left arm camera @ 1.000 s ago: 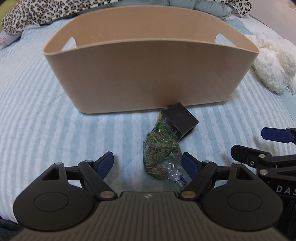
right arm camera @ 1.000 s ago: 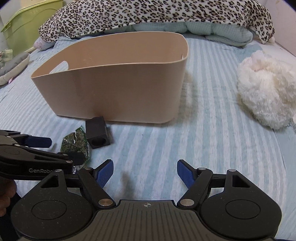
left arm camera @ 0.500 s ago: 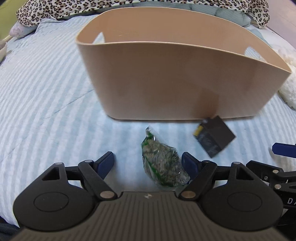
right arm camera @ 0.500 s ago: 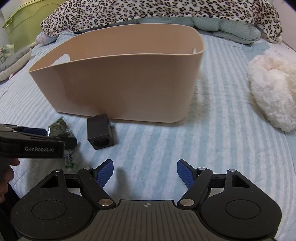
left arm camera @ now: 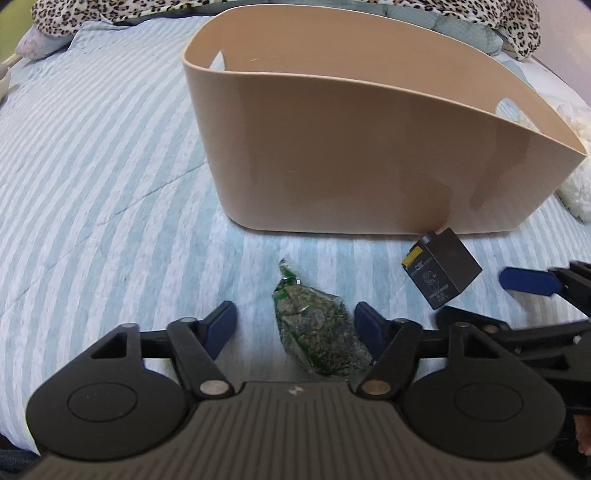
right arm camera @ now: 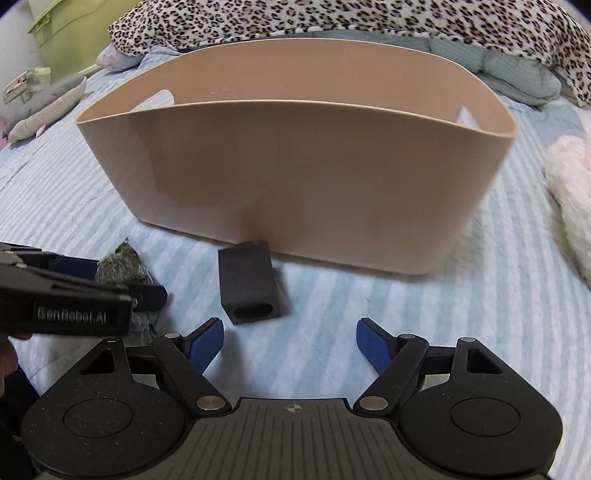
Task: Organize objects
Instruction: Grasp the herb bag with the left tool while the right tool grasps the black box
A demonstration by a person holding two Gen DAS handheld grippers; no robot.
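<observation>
A clear bag of green dried herbs (left arm camera: 317, 332) lies on the striped bedspread between the fingers of my left gripper (left arm camera: 293, 315). The jaws are closing; the bag sits against the right finger, while the left finger stands apart from it. A small black box (right arm camera: 249, 284) lies on its side in front of the beige basket (right arm camera: 295, 177), just ahead of my right gripper (right arm camera: 290, 328). Its jaws are opening with nothing between them. From the left wrist, the box (left arm camera: 443, 273) and basket (left arm camera: 369, 147) show, with the right gripper's blue fingers (left arm camera: 528, 280) beside the box.
A white fluffy toy (right arm camera: 569, 199) lies right of the basket. A leopard-print blanket (right arm camera: 332, 18) is heaped behind it. A grey soft toy (right arm camera: 48, 103) and a green bin (right arm camera: 62, 37) are at the far left. Striped bedspread (left arm camera: 92, 166) spreads to the left.
My left gripper has shifted so the herb bag sits deeper between its fingers, which have narrowed. My right gripper has moved left and down toward the black box.
</observation>
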